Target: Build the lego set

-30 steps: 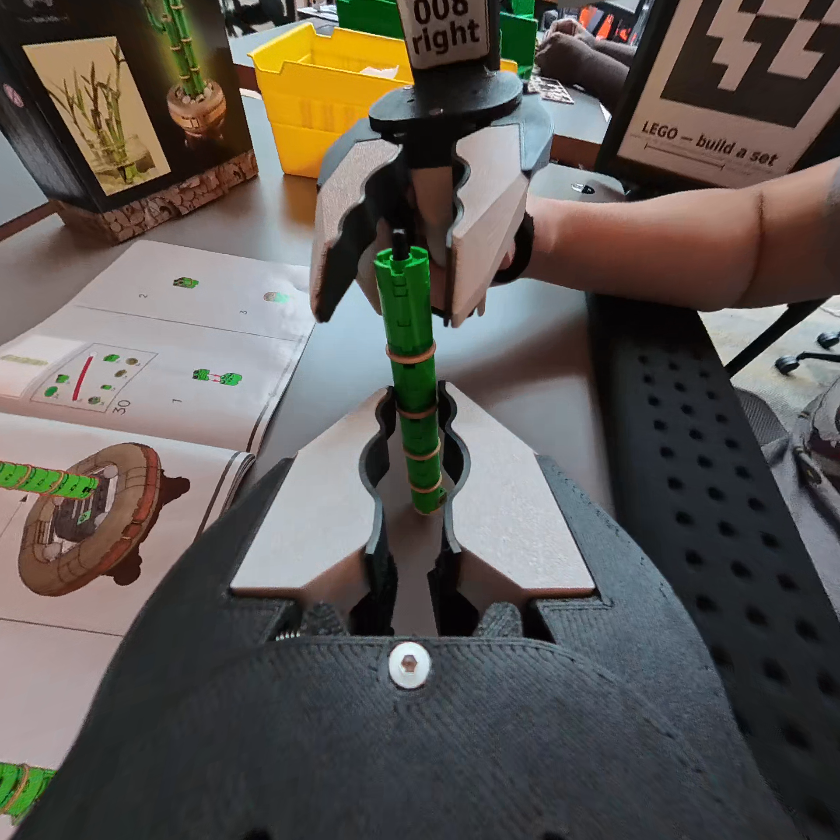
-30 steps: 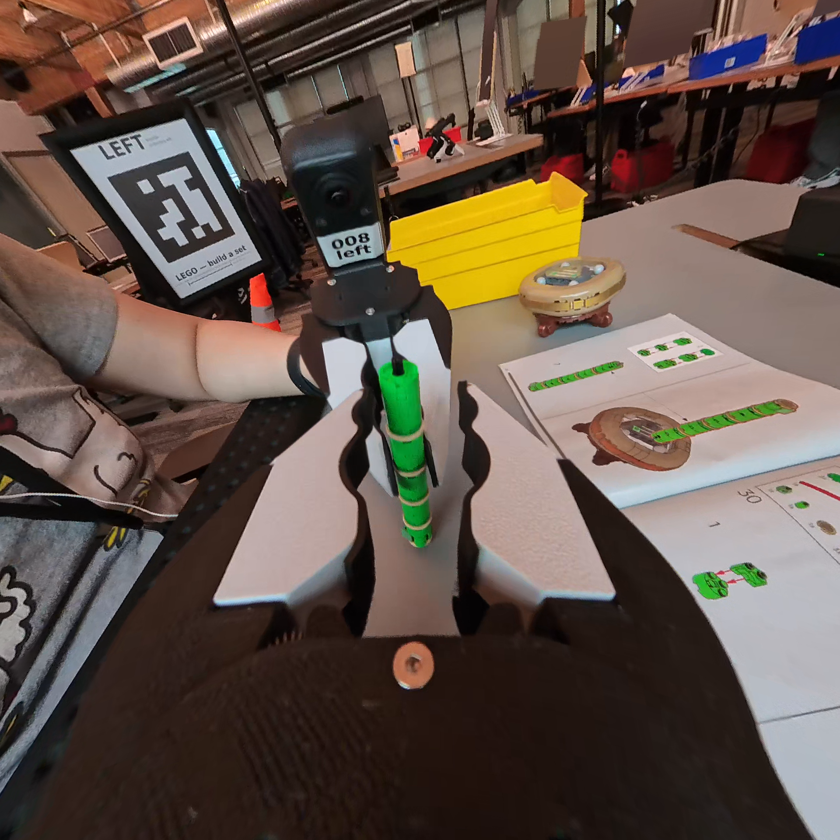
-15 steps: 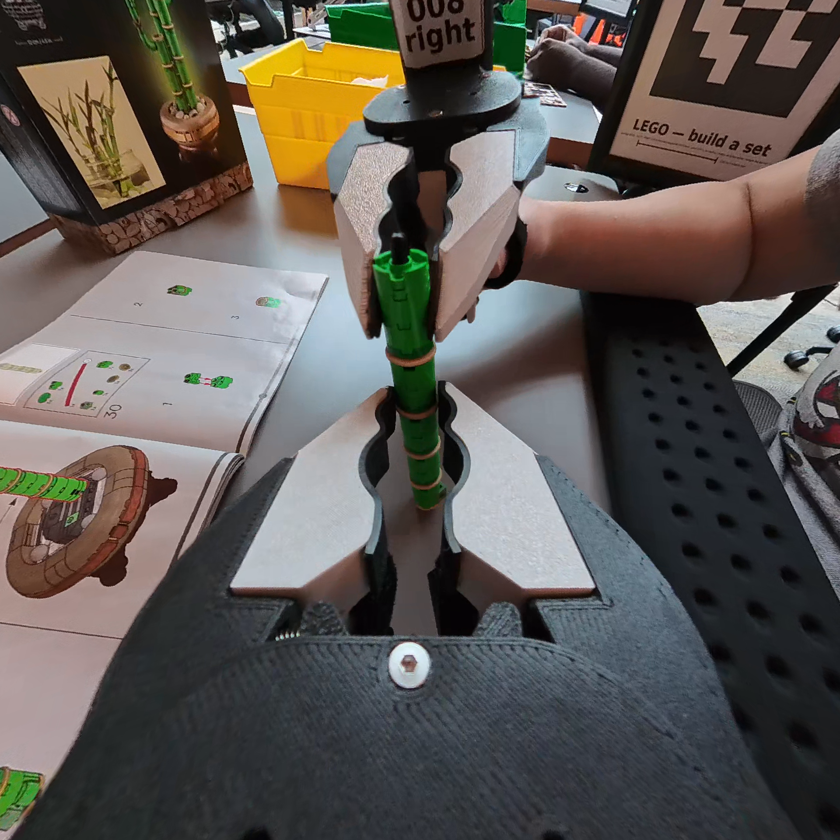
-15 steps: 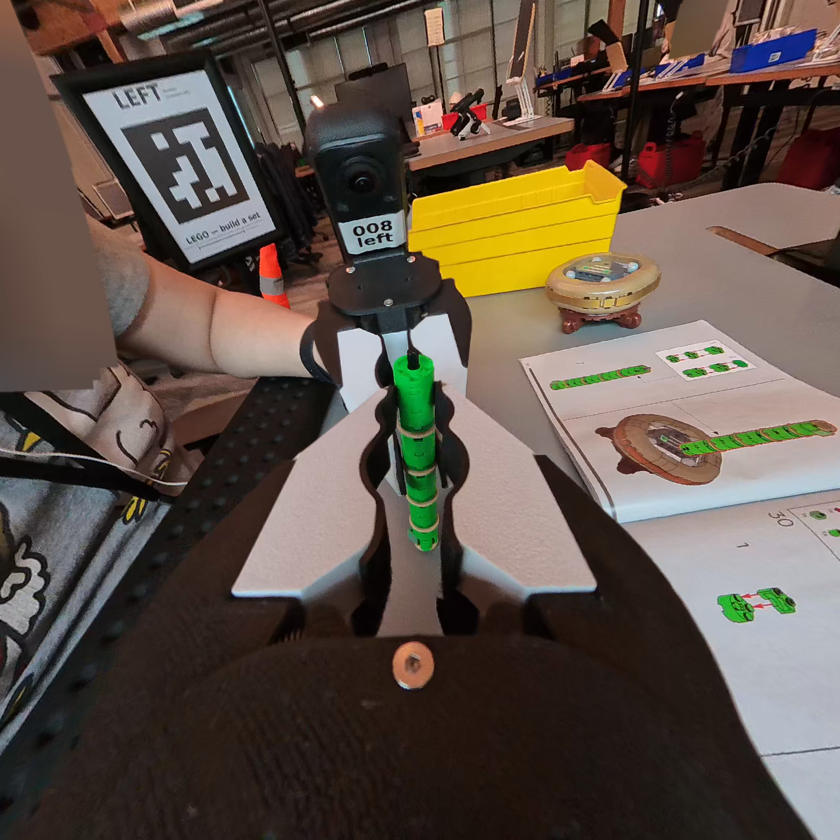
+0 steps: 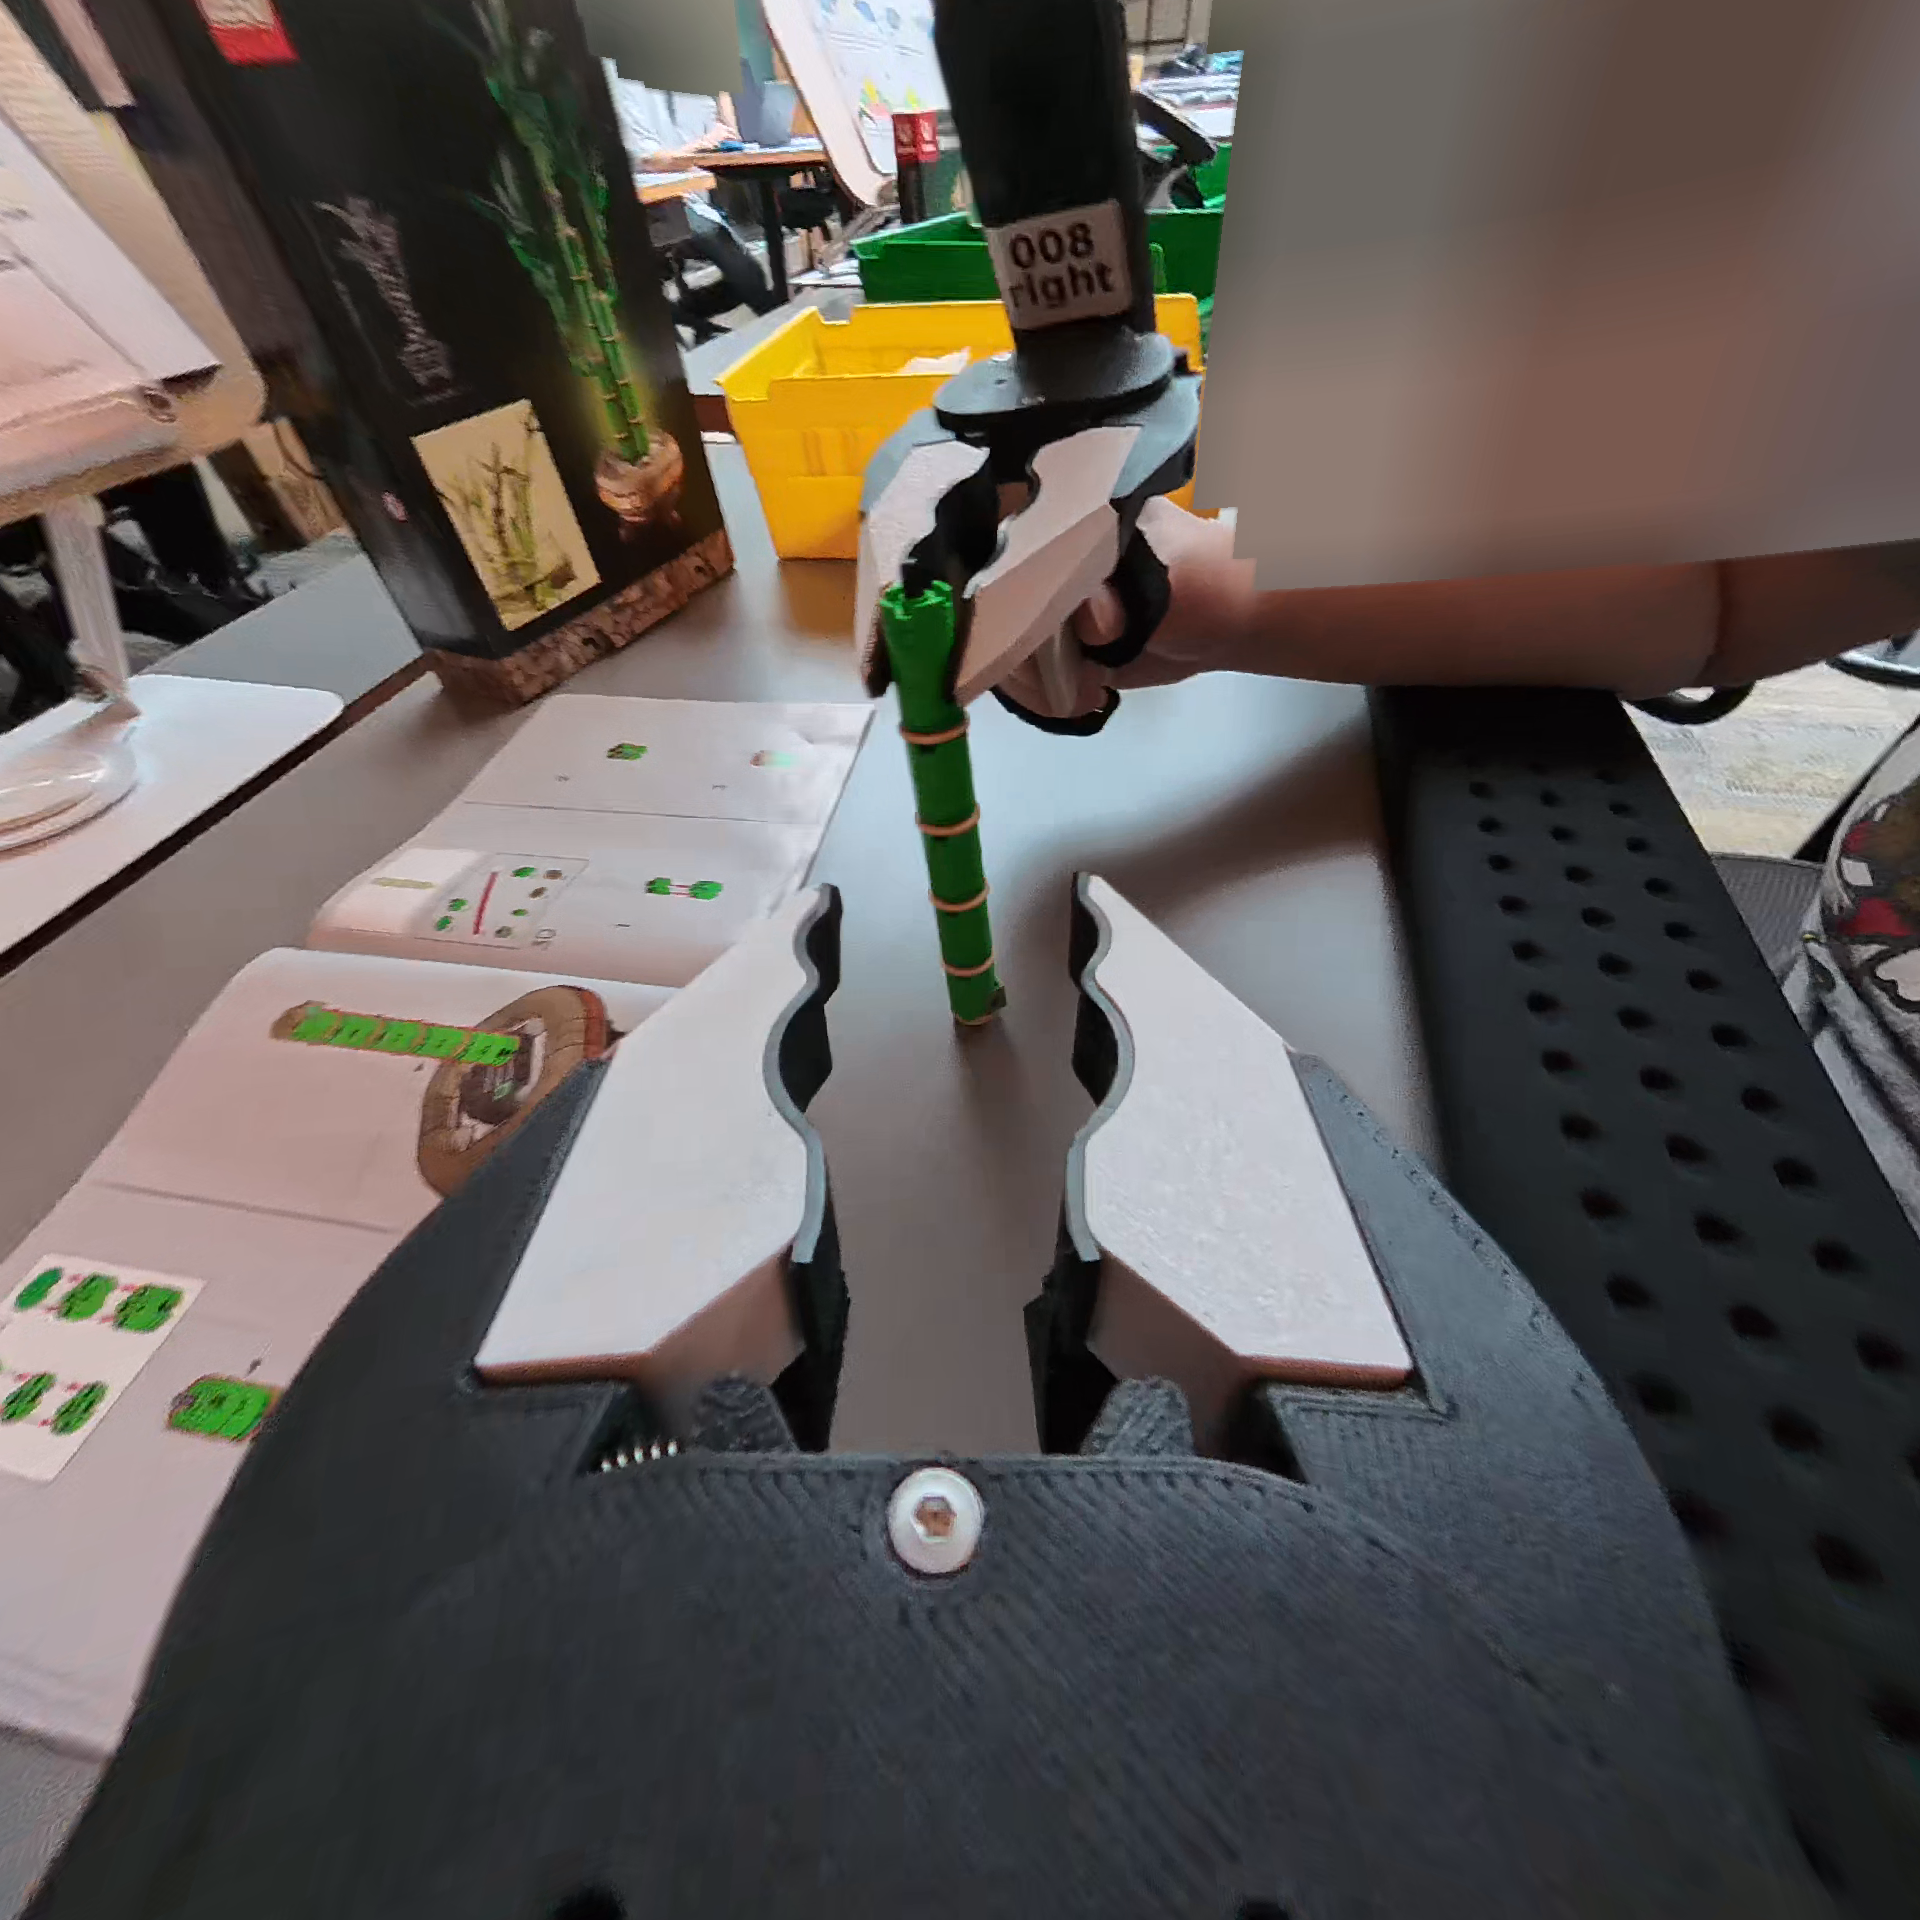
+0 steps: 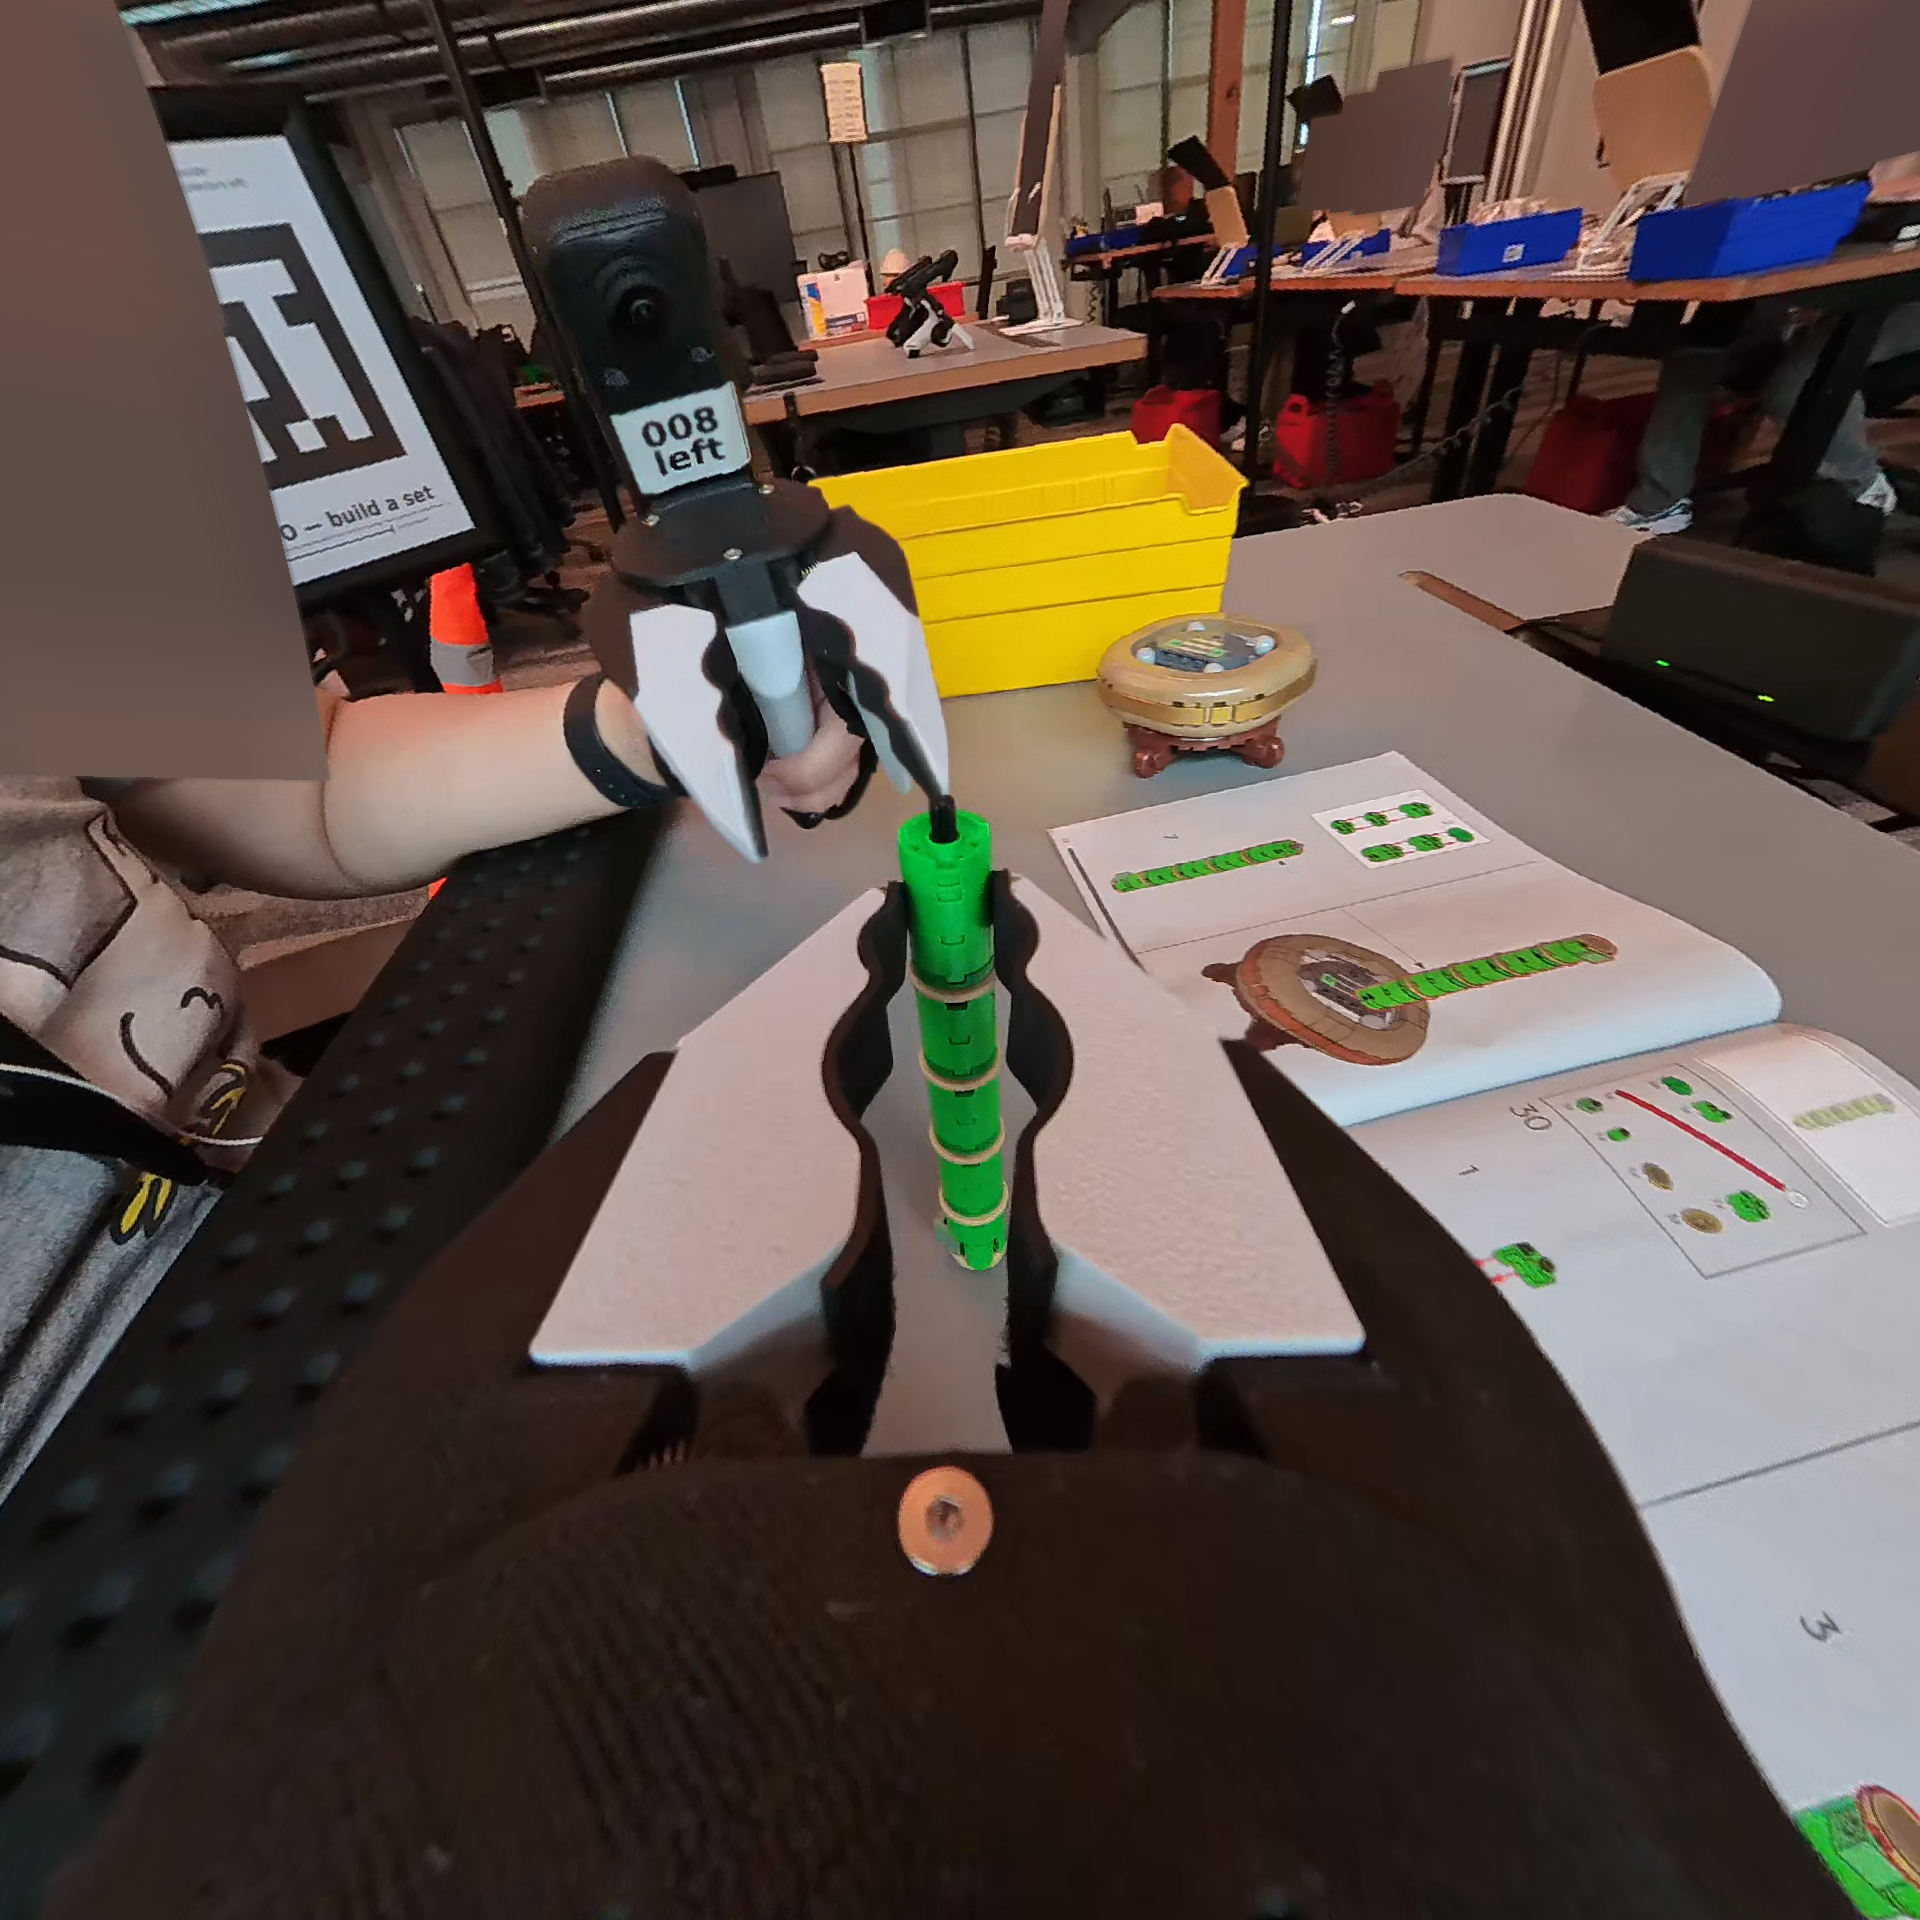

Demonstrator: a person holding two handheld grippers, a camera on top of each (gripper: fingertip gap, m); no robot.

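A green bamboo stalk [image 5: 945, 821] of stacked round bricks with tan rings and a black axle at its top stands nearly upright above the grey table. My right gripper [image 6: 948, 894] is shut on it; the stalk [image 6: 961, 1049] runs down between its fingers. In the left wrist view the right gripper [image 5: 914, 665] grips the stalk's upper end. My left gripper [image 5: 951, 899] is open, its jaws standing apart on either side of the stalk's lower end without touching it. In the right wrist view the left gripper [image 6: 844, 816] hangs open just behind the stalk's top.
An open instruction booklet [image 5: 582, 831] [image 6: 1455, 935] lies on the table. A round tan pot base on brown feet [image 6: 1205, 665] stands by a yellow bin [image 6: 1039, 561] [image 5: 821, 436]. The set's box [image 5: 499, 416] stands far left. A black perforated mat [image 5: 1662, 1039] lines the table edge. Some 5 cm of space lies between my two pairs of fingers.
My right gripper closed on the stalk's upper part. My left gripper then opened, let go of the stalk and drew back a little. The right gripper alone holds it now.
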